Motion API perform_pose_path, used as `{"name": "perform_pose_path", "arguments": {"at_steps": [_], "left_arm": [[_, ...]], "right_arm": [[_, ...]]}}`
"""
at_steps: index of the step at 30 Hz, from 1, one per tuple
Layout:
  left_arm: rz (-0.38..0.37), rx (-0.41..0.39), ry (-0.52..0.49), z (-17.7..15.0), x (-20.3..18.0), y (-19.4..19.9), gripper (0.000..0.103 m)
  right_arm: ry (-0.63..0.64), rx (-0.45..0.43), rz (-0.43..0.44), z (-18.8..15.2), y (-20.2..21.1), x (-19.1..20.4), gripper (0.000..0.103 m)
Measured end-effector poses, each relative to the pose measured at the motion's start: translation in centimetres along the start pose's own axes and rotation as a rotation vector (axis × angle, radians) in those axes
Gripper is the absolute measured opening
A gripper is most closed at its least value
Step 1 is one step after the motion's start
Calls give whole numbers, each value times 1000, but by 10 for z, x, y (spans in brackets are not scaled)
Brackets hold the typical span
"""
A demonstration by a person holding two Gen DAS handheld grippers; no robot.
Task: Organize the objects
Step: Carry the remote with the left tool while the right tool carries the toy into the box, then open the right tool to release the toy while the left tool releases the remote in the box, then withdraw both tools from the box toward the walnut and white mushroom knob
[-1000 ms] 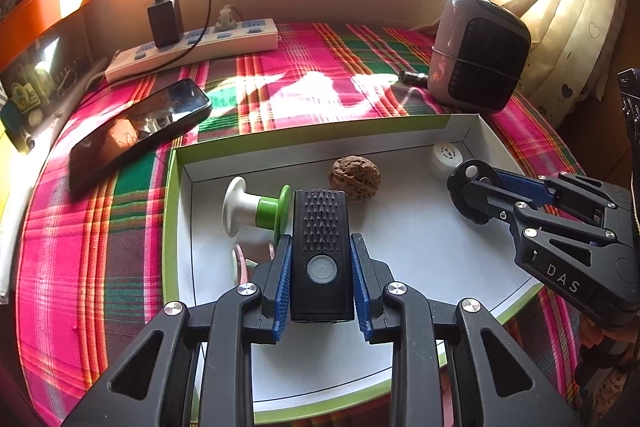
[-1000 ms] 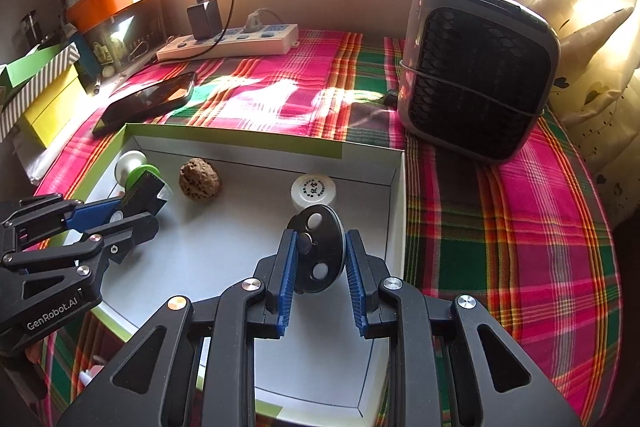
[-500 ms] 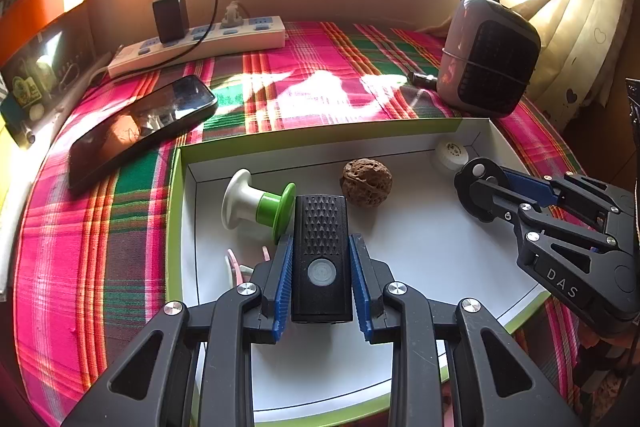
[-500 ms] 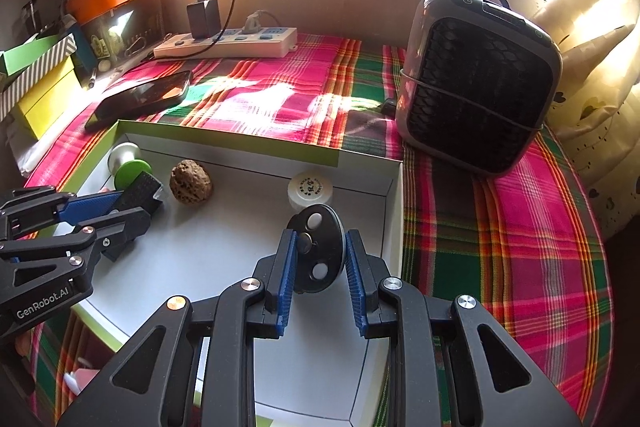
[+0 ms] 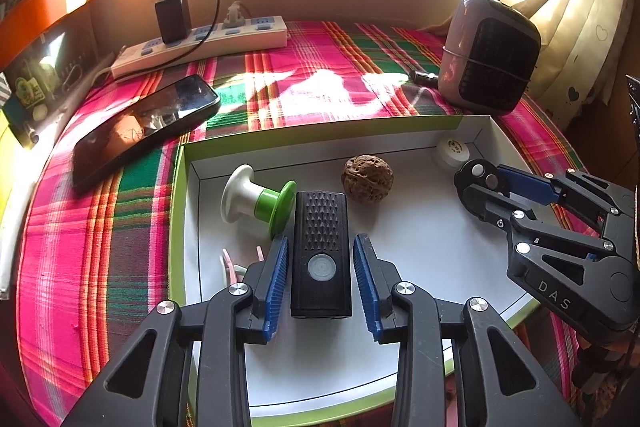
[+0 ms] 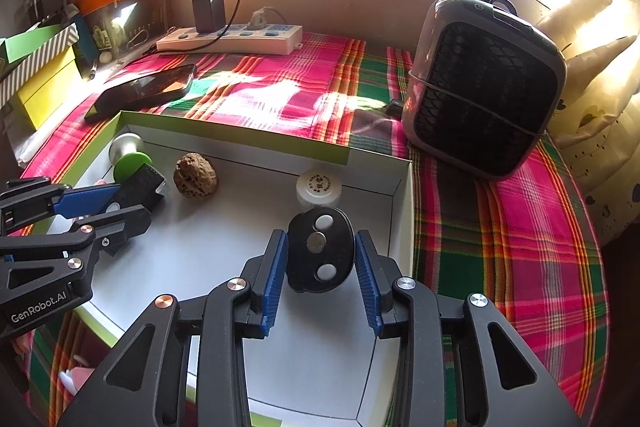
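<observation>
A green-rimmed white box (image 5: 400,135) lies on the plaid cloth. My left gripper (image 5: 320,253) is open, its blue pads apart on either side of a black rectangular light (image 5: 321,251) lying in the box. My right gripper (image 6: 321,253) is open around a black oval disc (image 6: 321,251) with pale dots, near the box's right wall (image 6: 402,227). The box also holds a white-and-green spool (image 5: 260,201), a walnut (image 5: 368,179), a small white round jar (image 5: 452,149) and a pink item (image 5: 230,267).
A black phone (image 5: 144,127) lies left of the box. A white power strip (image 5: 200,43) with a black charger (image 5: 172,17) sits at the back wall. A grey heater (image 6: 484,87) stands at the right. Coloured boxes (image 6: 40,75) stand far left.
Both grippers have opened. The left one has let go of the black light and the right one of the oval disc; both objects now rest in the box.
</observation>
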State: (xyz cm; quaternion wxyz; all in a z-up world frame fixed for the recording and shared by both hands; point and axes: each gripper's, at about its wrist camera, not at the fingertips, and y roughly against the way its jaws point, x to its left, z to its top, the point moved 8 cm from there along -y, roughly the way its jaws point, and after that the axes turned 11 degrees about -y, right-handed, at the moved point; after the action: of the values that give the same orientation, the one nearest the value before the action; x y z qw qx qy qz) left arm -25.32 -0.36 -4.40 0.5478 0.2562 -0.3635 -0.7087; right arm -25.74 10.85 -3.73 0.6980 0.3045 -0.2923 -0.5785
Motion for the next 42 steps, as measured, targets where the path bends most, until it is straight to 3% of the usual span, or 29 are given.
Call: {"name": "perform_pose_path", "arguments": {"at_steps": [4, 27, 42], "left_arm": [[-2, -4, 3, 0, 0, 1, 34], [-7, -63, 21, -15, -1, 43, 37], [6, -93, 47, -51, 5, 76, 37]], "right_arm": [[-8, -5, 6, -1, 2, 0, 43], [-37, -51, 45, -13, 40, 9, 47], [-21, -83, 86, -42, 79, 23, 47]]}}
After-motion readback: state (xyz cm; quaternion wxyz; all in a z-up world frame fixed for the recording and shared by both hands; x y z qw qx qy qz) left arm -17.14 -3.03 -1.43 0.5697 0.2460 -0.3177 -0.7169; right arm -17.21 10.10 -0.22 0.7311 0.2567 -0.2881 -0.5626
